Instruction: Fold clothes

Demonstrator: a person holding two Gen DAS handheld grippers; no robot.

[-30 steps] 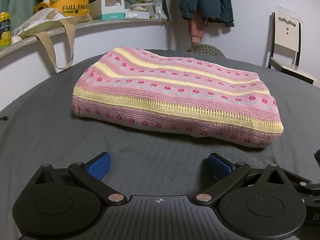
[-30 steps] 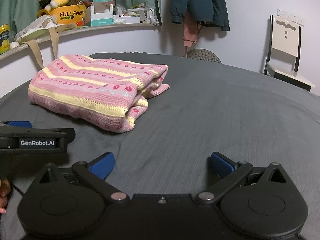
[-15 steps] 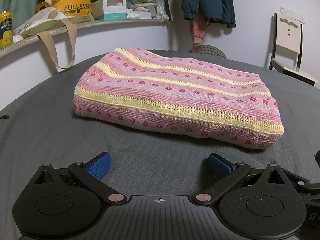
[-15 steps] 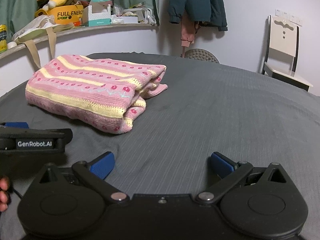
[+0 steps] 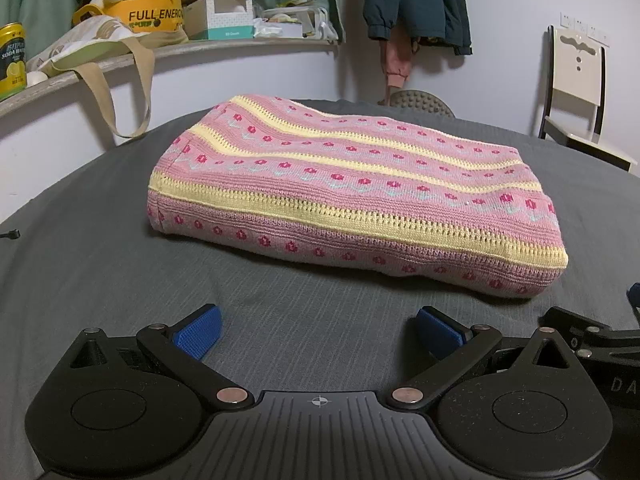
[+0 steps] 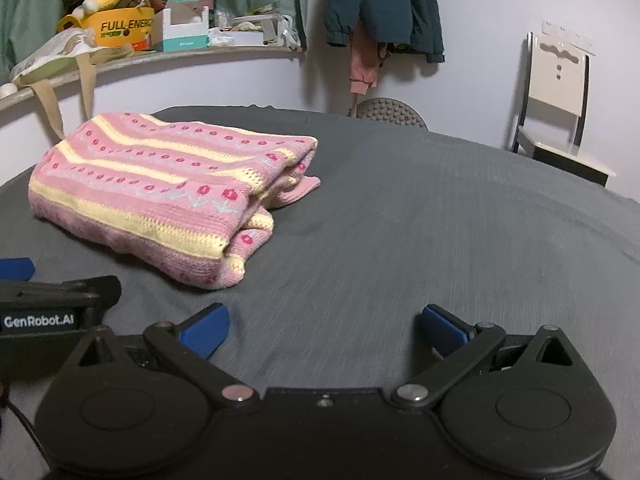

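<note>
- A pink and yellow knitted sweater is seen lying folded into a compact rectangle on the dark grey table, toward its far left part.
- In the left wrist view the long folded edge is turned toward the camera and looks smooth and closed; the layers are stacked flat, so the bundle is judged stable as it lies.
- In the right wrist view the open end of the sweater is shown, where several layers and a loose flap stick out to the right; this end is judged the least tidy part.
- The left claw is held low over the table, just in front of the near edge of the sweater, spread wide with nothing between its blue pads.
- The right claw is likewise spread wide and empty, pointed at bare cloth to the right of the sweater and apart from it.
- Part of the left tool's black body is seen at the left edge of the right wrist view, so the two tools are held side by side.
- Neither claw is touching the garment, and the folding is judged finished or nearly so.
- Behind the table a cluttered shelf, a hanging jacket and a white chair are seen, well apart from the work.
</note>
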